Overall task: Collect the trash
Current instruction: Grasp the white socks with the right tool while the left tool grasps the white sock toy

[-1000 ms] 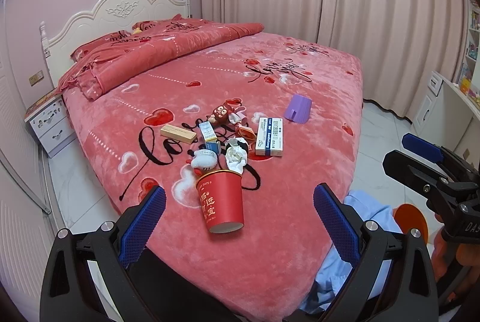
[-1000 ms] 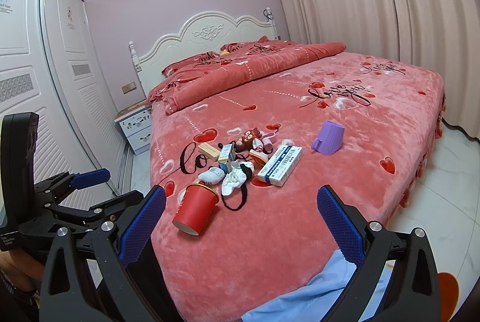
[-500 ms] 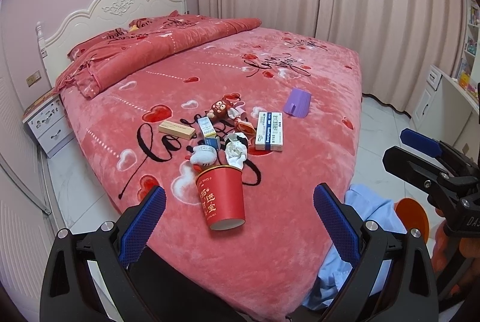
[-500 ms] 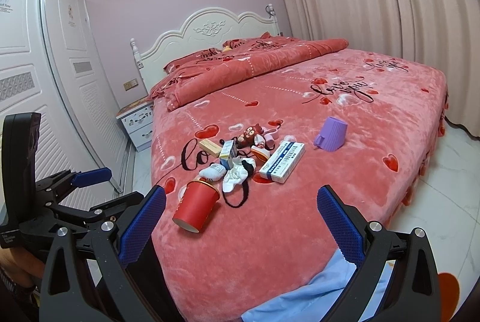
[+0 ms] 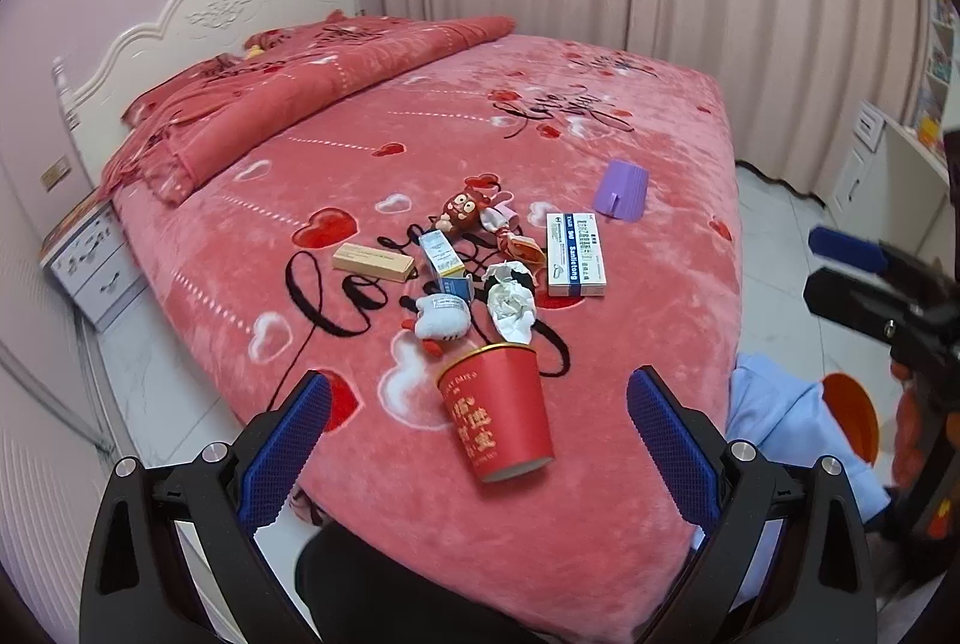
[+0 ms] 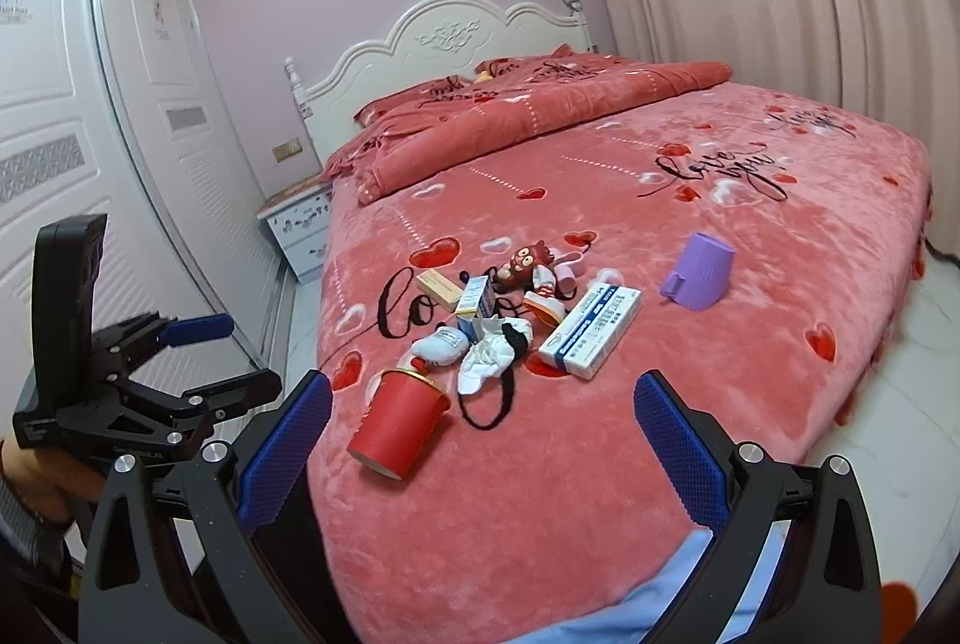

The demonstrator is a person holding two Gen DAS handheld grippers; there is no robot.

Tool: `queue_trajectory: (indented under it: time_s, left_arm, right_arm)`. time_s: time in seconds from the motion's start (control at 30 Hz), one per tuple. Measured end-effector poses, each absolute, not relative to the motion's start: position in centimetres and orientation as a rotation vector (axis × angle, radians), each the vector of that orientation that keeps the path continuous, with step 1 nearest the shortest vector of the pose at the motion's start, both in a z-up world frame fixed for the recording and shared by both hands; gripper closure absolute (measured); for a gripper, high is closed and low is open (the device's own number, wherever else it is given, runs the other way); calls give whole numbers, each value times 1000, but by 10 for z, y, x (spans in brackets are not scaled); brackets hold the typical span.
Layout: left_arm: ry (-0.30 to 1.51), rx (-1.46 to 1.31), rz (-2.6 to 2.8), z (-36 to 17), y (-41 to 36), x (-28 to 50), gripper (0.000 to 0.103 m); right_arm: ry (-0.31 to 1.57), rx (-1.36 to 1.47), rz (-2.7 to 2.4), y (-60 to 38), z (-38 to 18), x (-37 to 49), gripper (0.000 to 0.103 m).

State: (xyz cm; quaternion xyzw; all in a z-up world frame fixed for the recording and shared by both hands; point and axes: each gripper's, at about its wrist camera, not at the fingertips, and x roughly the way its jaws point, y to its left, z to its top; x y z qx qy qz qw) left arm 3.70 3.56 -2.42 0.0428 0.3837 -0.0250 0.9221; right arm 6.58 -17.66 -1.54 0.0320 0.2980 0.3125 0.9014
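Lying on its side near the foot edge of the bed, the red paper cup sits straight ahead of the left gripper, framed between its blue pads, with its long axis running roughly along the line of approach: gold-rimmed mouth toward the headboard, base toward the camera. From the right gripper the same cup falls left of centre, close to the left pad, so the left hand looks the nearer and better aligned. Both sets of jaws stand wide apart and hold nothing. Because the cup is thin, smooth paper with a tapered wall, a squeeze across its middle would probably dent it, and the plush, fleecy blanket lets it roll. Just beyond its mouth lies a loose cluster: a crumpled white tissue on a dark cord, a small white sock, a blue-and-white medicine box, a slim tan box, a small upright carton, and a brown plush toy. A ribbed purple cup lies tipped over, well apart to the right.
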Motion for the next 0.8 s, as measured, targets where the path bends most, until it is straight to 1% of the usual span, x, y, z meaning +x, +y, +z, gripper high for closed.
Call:
queue_trajectory:
  time_s: [0.3,0.6,0.63,0.7,0.8]
  left_arm:
    - [865,80,-110,-35,61,78,6]
    - [953,102,-218,-57,73,122,6]
    - [964,102,-233,-61,74,128,6]
    - [981,98,-251,-68,78,137,6]
    - [1011,74,-285,-81,84,152,6]
  right_arm:
    - [655,60,743,-154,-20,113,5]
    - [759,92,841,-125,-44,158,5]
    - [768,89,854,-121,-47,164,11]
    - [790,83,877,-114,-53,175,17]
    - [820,79,887,-104,-64,190,17]
